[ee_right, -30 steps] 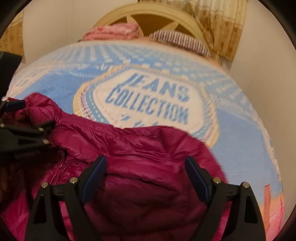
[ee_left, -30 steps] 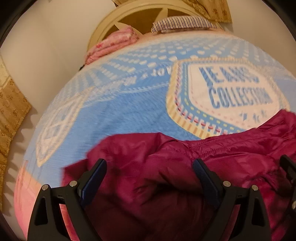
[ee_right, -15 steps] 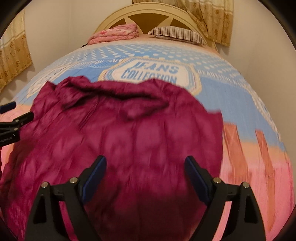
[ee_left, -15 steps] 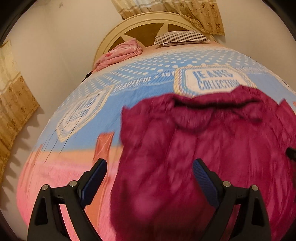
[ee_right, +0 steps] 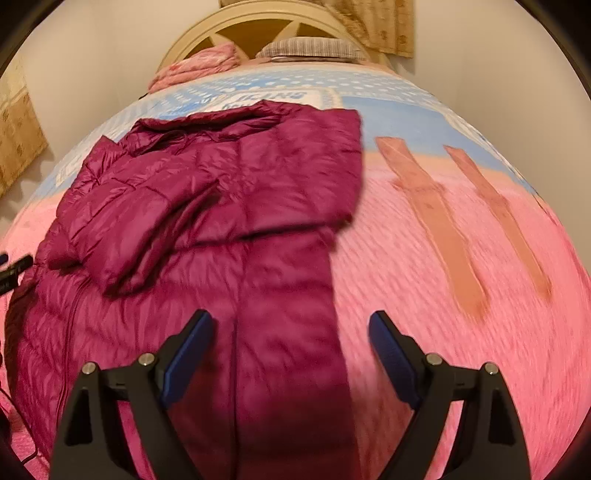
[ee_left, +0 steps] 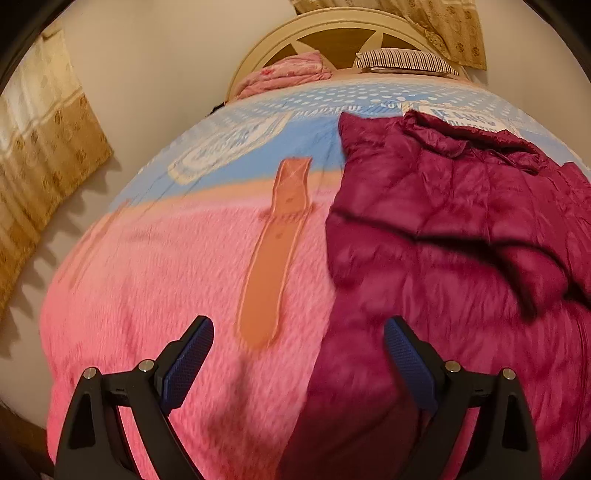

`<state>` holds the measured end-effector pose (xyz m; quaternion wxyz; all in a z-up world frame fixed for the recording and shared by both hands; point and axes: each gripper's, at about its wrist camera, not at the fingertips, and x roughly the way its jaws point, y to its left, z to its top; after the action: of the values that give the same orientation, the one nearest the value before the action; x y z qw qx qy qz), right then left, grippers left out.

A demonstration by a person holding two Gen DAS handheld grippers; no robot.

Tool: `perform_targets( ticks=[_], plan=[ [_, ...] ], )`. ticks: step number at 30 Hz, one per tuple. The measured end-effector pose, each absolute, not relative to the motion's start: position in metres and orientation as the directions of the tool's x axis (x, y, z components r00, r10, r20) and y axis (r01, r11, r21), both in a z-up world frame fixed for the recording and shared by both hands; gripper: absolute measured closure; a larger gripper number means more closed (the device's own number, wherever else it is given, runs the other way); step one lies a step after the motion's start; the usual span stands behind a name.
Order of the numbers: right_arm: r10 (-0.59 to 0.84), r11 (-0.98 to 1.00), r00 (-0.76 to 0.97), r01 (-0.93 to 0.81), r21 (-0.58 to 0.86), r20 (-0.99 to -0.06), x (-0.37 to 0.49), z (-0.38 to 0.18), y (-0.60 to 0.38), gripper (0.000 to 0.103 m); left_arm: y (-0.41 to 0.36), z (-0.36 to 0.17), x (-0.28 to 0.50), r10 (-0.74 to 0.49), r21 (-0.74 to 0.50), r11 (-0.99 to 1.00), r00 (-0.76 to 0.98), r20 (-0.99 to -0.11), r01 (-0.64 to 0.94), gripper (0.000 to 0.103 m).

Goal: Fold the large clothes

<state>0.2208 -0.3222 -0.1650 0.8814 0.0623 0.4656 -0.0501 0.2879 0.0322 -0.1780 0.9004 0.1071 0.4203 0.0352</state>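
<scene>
Magenta quilted nylon, a puffer jacket (ee_right: 229,206), spread lengthwise on the pink-and-blue plush blanket (ee_right: 443,295) of the bed, collar end toward the headboard (ee_right: 258,33). Judged partly folded at most: one sleeve (ee_right: 147,229) laid across the chest, seen best from the right wrist view; the body long and unfolded below it, reaching down toward the near edge of the bed. Probably left to do: bring in the other sleeve, then double the length, perhaps twice. Surface puffy and wrinkled, not yet smoothed flat. In the left wrist view, the same jacket (ee_left: 461,240) lying on the right half of the frame, its side edge running down between bare blanket and fabric.

Left gripper (ee_left: 299,354) spread wide, holding nothing; blue pads (ee_left: 188,358) clear of the cloth, one over pink blanket, the other over the jacket's lower edge, hovering rather than pressing, as far as can be told. Right gripper (ee_right: 291,350) equally wide, empty too, poised above the jacket's lower panel near its side edge; contact with the fabric not evident. Some motion blur in both views.
</scene>
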Motion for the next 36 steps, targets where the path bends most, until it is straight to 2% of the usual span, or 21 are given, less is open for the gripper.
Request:
perform_targets(
  ticks=[22,28,32,35,36],
  plan=[
    [-0.008,0.966,0.567,0.218,0.14,-0.824,0.105,-0.174,-0.32,0.013,0.059,-0.193,0.177,0.078,0.173,0.981,0.632,-0.771,0.09,0.009],
    [0.006,0.969,0.566,0.201,0.145,-0.824,0.082,-0.178,-0.316,0.013,0.072,-0.199,0.157,0.03,0.115,0.988,0.61,-0.792,0.101,0.009],
    [0.008,0.967,0.568,0.204,0.15,-0.823,0.072,-0.178,-0.317,0.018,0.072,-0.201,0.15,0.003,0.092,0.989,0.607,-0.795,0.116,0.009],
    [0.019,0.967,0.571,0.199,0.161,-0.821,0.069,-0.177,-0.316,0.026,0.067,-0.202,0.148,-0.021,0.081,0.986,0.6,-0.8,0.143,0.009],
    [0.025,0.966,0.573,0.196,0.167,-0.819,0.069,-0.177,-0.315,0.03,0.065,-0.202,0.146,-0.024,0.083,0.985,0.601,-0.799,0.149,0.016]
  ],
)
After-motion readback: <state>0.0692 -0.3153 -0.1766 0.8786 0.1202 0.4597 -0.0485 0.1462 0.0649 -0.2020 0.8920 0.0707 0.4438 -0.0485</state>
